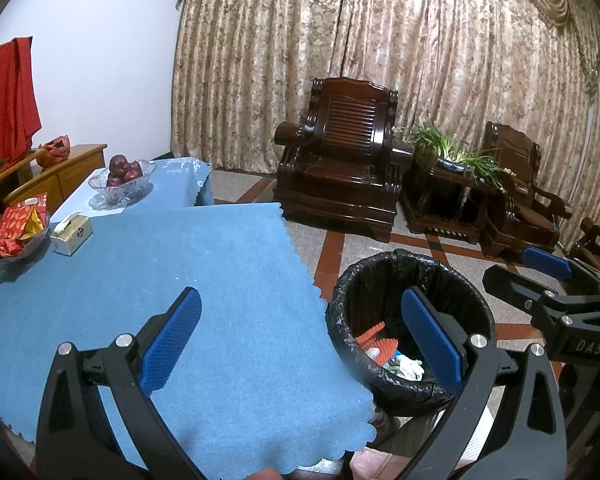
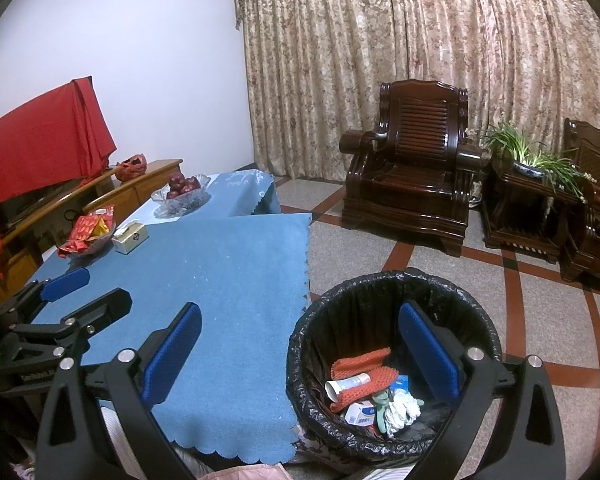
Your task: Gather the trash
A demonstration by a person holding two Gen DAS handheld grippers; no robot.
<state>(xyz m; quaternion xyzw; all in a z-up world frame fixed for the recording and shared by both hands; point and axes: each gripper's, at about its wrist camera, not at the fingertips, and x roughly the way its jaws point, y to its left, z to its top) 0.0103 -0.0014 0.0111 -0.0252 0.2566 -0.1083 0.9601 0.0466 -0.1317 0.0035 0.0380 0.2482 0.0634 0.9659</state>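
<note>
Standing on the speckled stone floor just beside the table, the round trash bin lined with a crinkled black plastic bag [image 2: 396, 360] holds the collected trash: an orange-red knitted cloth [image 2: 360, 376], a white tube [image 2: 346, 385], a small white and blue carton [image 2: 360, 414] and a crumpled white and green rag [image 2: 398, 406]. What lies under them is hidden.

The left gripper [image 1: 300, 340] has black plastic arms and blue pads with a fine dotted texture; its fingers are spread wide and nothing is between them. The right gripper [image 2: 300, 344] is of the same make, also spread wide and empty, with one finger in front of the bin. In the left view the right gripper is partly cut off at the edge.

The flat blue felt-like tablecloth with a scalloped edge [image 2: 228, 280] covers the table. At its far side stand a cut-glass bowl of dark red apples [image 2: 182, 194], a shallow dish of red and yellow packets [image 2: 88, 236] and a small cream tissue box [image 2: 130, 238]. The print on the packets is too small to read.

Behind, a glossy dark carved wooden armchair [image 2: 412, 176] stands before heavy beige patterned curtains [image 2: 420, 40].
</note>
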